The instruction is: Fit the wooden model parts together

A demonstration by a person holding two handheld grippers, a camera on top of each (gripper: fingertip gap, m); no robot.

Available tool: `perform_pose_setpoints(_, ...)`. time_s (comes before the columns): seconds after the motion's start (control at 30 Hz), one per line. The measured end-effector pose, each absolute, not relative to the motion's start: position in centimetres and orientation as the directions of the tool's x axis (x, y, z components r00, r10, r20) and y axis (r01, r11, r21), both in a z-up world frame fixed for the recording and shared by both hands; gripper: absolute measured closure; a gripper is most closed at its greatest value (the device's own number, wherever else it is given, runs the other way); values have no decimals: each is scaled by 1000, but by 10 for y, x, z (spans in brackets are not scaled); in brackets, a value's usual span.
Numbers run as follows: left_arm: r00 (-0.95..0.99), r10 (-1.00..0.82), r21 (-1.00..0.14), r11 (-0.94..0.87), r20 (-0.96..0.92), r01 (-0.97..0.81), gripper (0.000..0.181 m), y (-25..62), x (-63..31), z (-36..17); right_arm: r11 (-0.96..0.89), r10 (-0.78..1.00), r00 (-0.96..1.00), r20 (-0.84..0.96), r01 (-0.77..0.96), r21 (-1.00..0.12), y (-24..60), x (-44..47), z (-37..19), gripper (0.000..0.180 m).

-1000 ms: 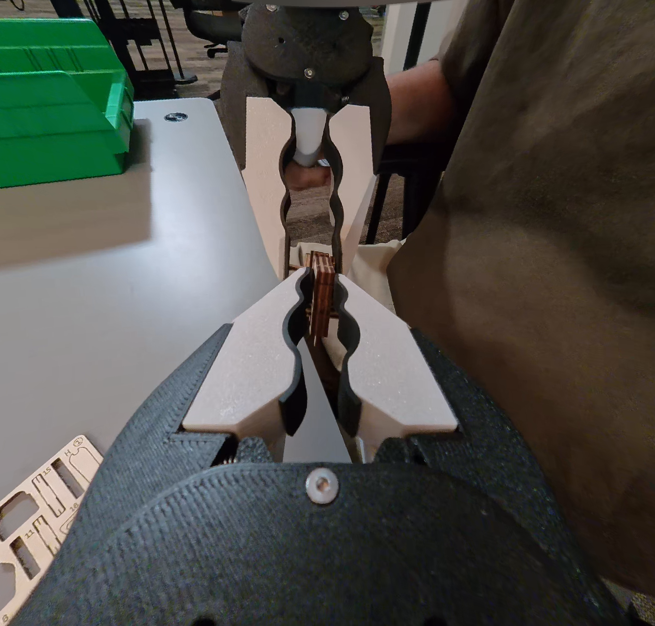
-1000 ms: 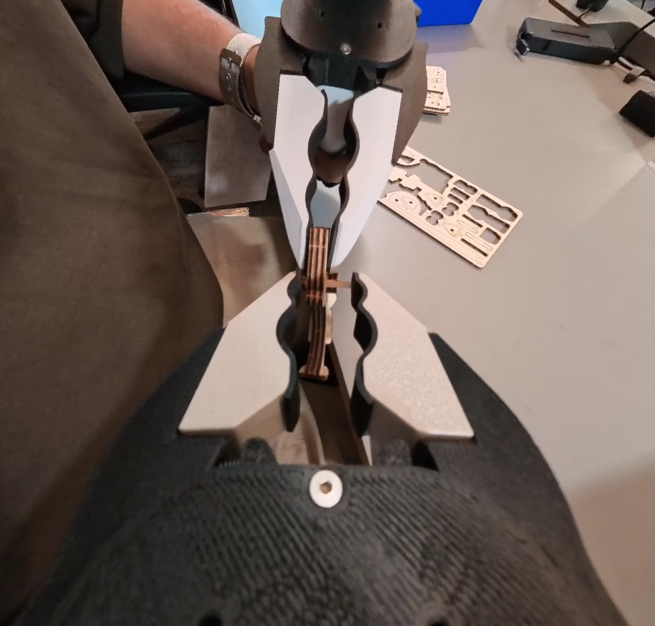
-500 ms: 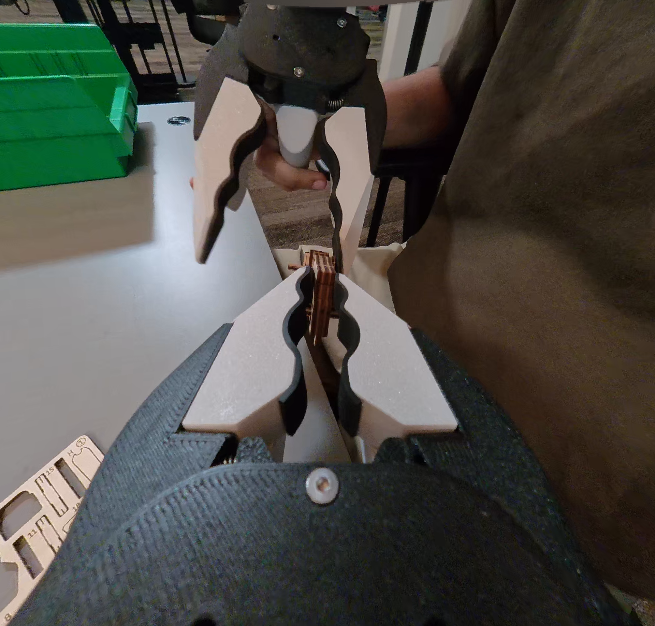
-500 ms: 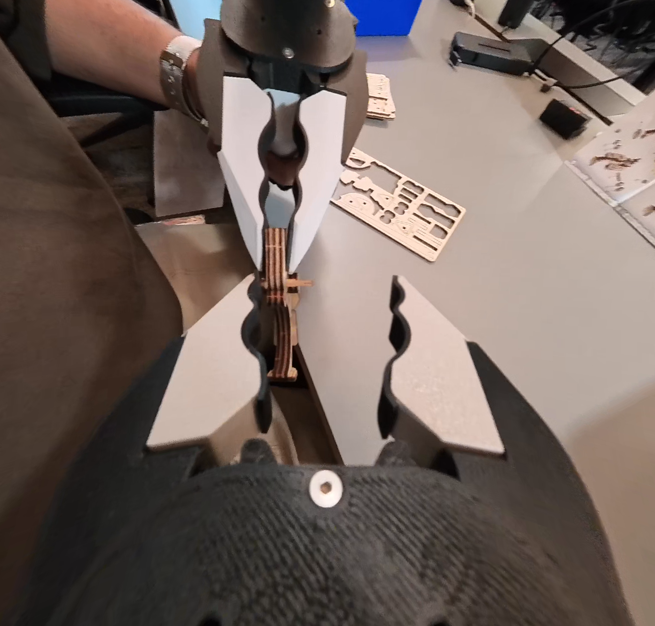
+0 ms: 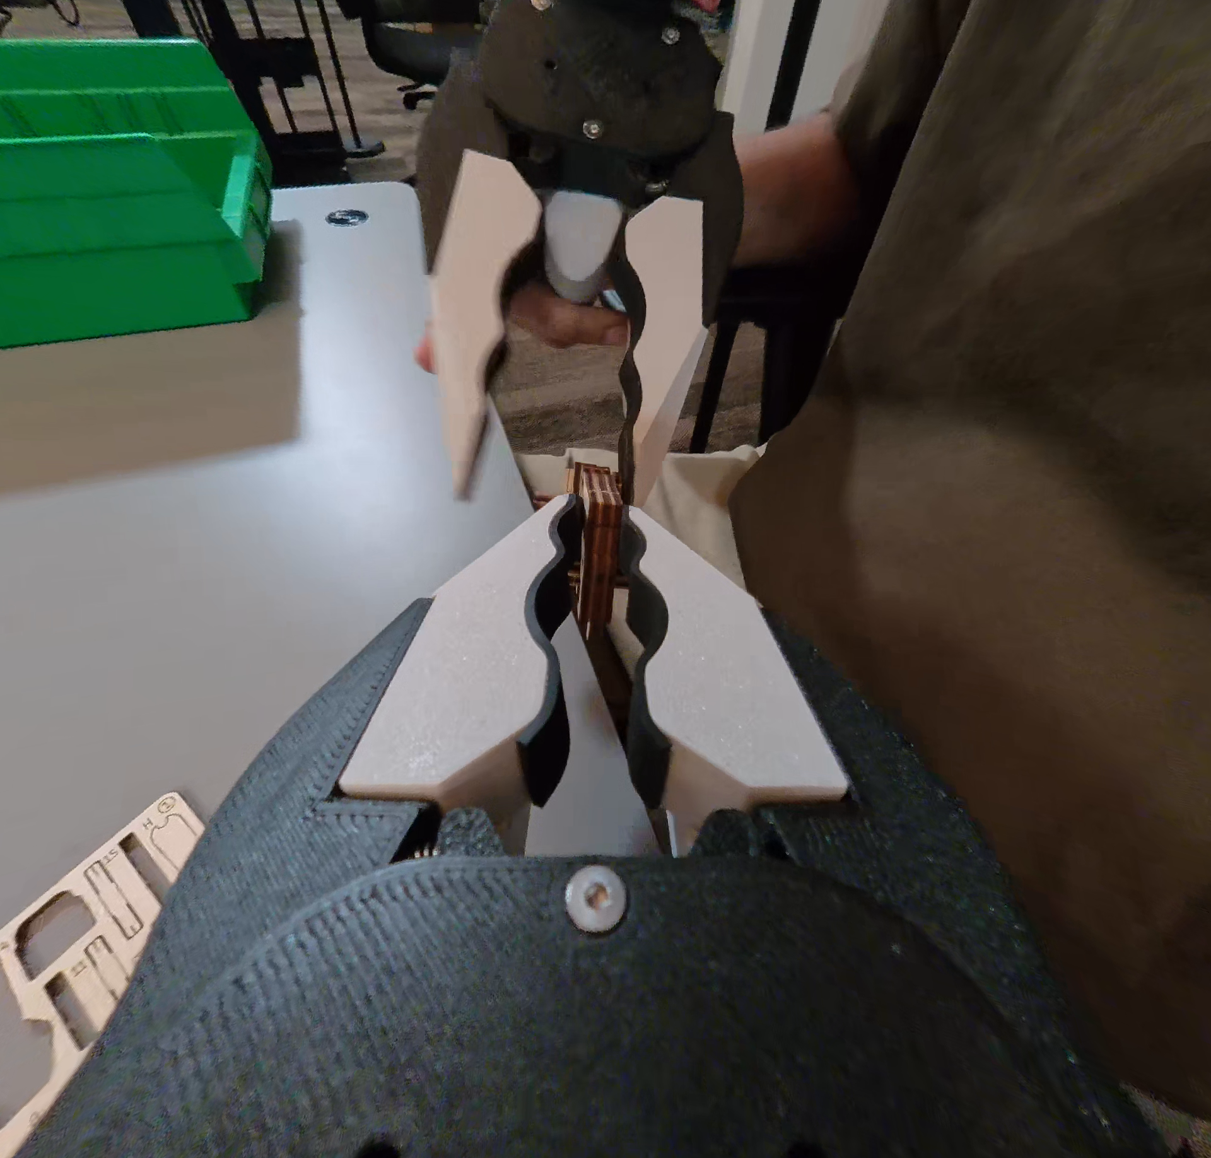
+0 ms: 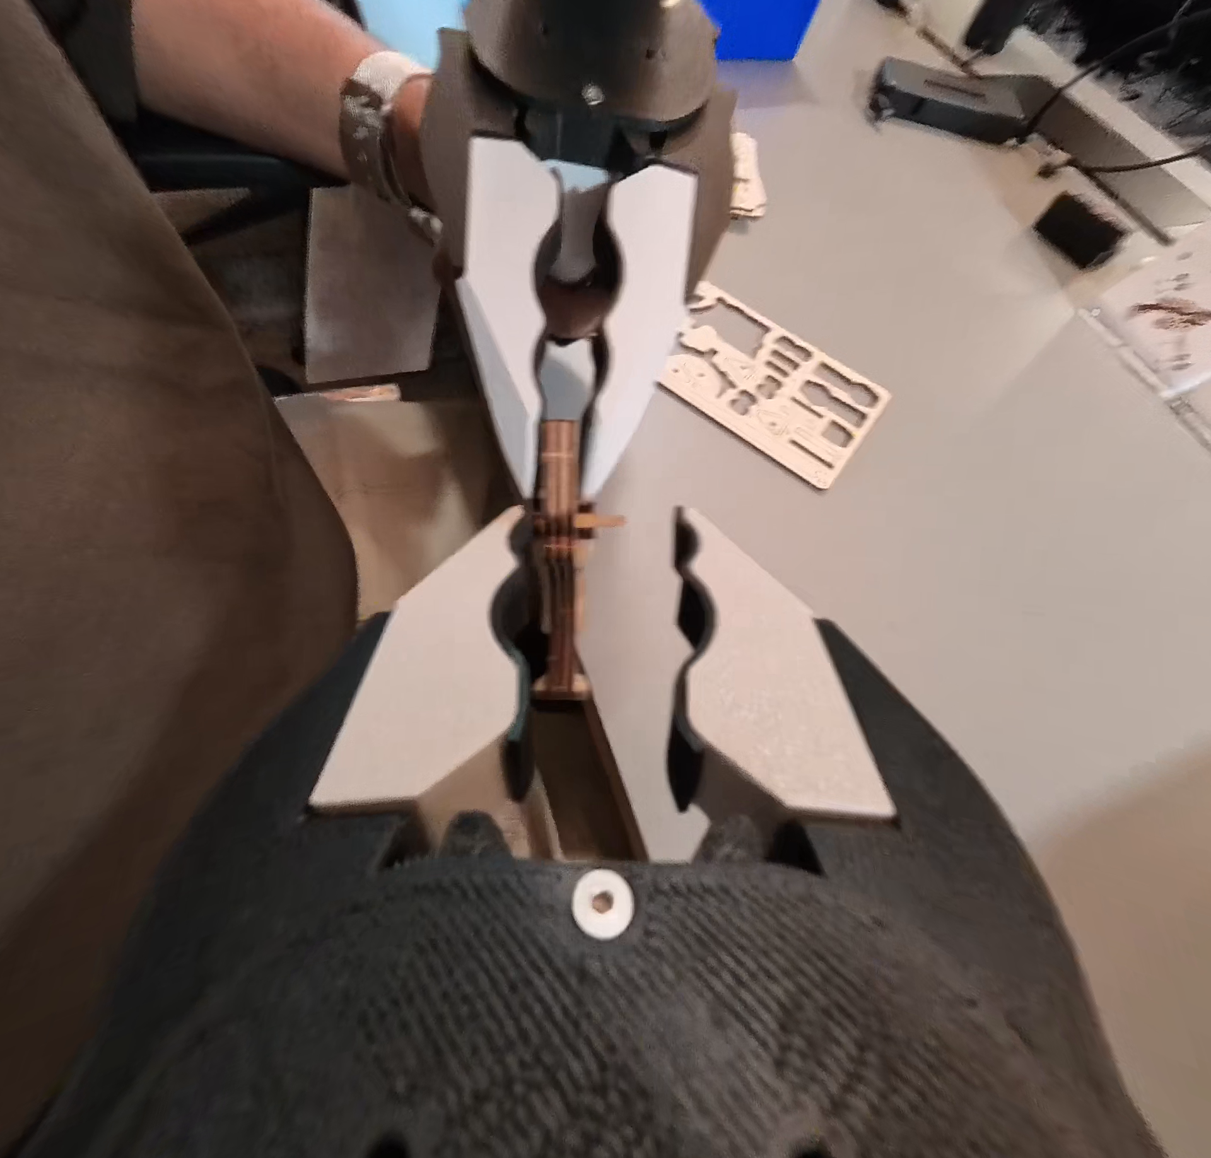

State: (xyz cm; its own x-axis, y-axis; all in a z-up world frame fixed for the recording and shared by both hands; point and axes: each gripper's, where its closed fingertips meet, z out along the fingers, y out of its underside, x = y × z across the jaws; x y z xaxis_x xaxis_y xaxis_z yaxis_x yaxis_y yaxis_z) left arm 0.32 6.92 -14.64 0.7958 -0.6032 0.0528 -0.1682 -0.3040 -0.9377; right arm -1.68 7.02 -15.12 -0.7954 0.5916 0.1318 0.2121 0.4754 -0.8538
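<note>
We see the left gripper (image 5: 599, 517) clenched on the wooden model (image 5: 597, 540), held edge-on just off the desk (image 5: 196, 569) edge. Right gripper (image 6: 599, 517) is released, fingers spread w/ the model btwn them, near one finger. Cut-out wooden sheet (image 6: 780, 383) lies on desk.

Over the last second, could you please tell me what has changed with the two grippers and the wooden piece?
The right gripper opened its jaws and let go of the wooden piece; one finger drew away toward the table, the other remains beside the piece. The left gripper stayed shut on it, in the same place. The cut-out wooden sheet on the table did not move.
</note>
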Motion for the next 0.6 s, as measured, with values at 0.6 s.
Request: perform_pose_setpoints(0.6, 793, -608, -936, -295, 28, -193, 173, 70, 7, -147, 467, 633, -755, 170, 197, -862, 79, -24, -148, 108)
